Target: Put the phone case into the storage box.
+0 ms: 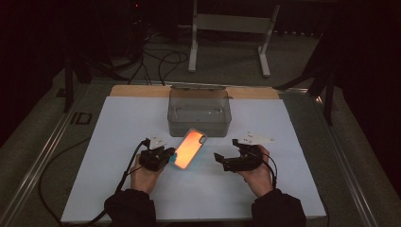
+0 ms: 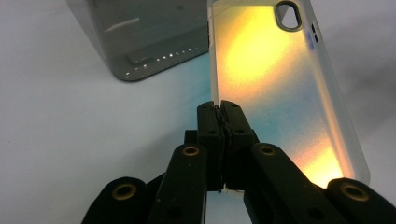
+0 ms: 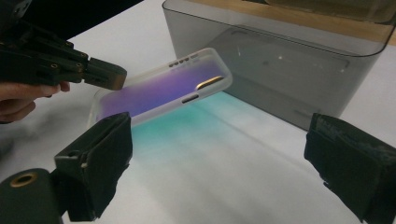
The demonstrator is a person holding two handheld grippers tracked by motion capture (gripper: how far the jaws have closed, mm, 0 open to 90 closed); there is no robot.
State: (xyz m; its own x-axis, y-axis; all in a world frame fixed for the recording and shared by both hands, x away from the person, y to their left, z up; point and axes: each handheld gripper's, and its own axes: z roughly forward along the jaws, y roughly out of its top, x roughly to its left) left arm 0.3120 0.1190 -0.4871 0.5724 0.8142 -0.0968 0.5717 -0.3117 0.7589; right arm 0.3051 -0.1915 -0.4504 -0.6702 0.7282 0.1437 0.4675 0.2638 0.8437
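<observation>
Though both grippers flank it in the high view, only the left gripper (image 1: 166, 155) holds the phone case (image 1: 189, 148), lifted off the worktop (image 1: 118, 142) just before the grey box (image 1: 199, 113). Left gripper view: jaws pinched on case's long edge, long axis running away twd box. Right gripper view: right jaws spread wide, case ahead-left, tilted; left hand nearer.
</observation>
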